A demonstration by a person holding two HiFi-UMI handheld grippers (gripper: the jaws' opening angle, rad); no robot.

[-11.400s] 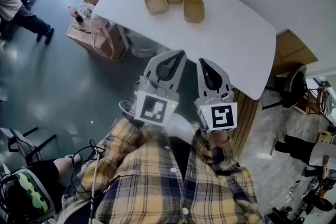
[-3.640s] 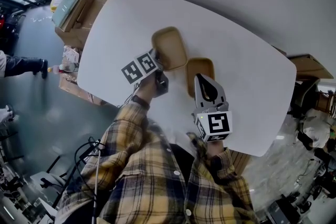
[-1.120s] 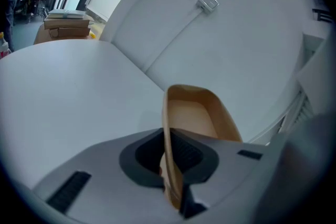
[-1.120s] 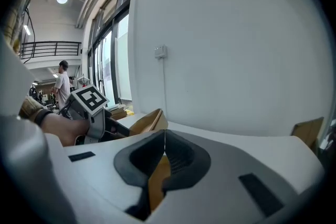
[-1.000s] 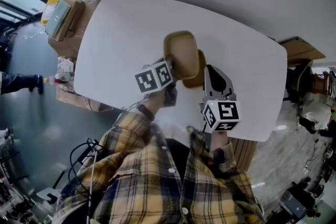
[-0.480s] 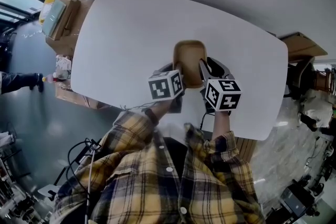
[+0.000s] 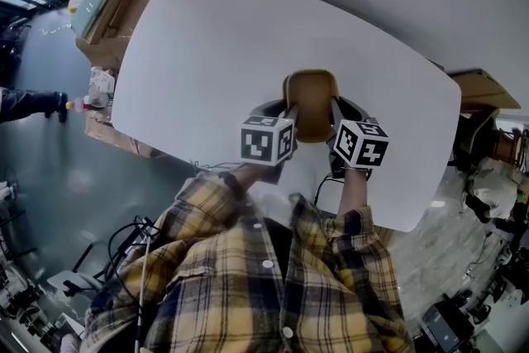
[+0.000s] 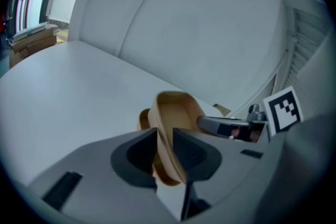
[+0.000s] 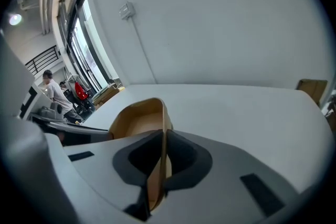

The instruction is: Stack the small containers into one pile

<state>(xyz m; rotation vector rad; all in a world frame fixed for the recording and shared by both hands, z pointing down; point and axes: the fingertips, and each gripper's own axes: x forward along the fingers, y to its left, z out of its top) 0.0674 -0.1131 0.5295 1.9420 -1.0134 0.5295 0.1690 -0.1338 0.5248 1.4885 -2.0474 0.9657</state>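
Now tan containers (image 7: 312, 97) nested; right gripper (image 9: 163, 140) jaws just closed, pinching rim; left gripper (image 8: 165, 139) jaws just loosened around rim.

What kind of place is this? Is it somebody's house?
Probably an office or workshop, not a house: a big white rounded table, brown cardboard boxes piled on the grey floor beside it, and tall glass windows with people standing nearby.

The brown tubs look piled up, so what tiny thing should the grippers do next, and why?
Probably the right gripper should press the top tan moulded-fibre container down snug. It pinches that container's right wall, the left gripper's jaws have just been opening around its left wall, and a lower container's rim peeks out beside it.
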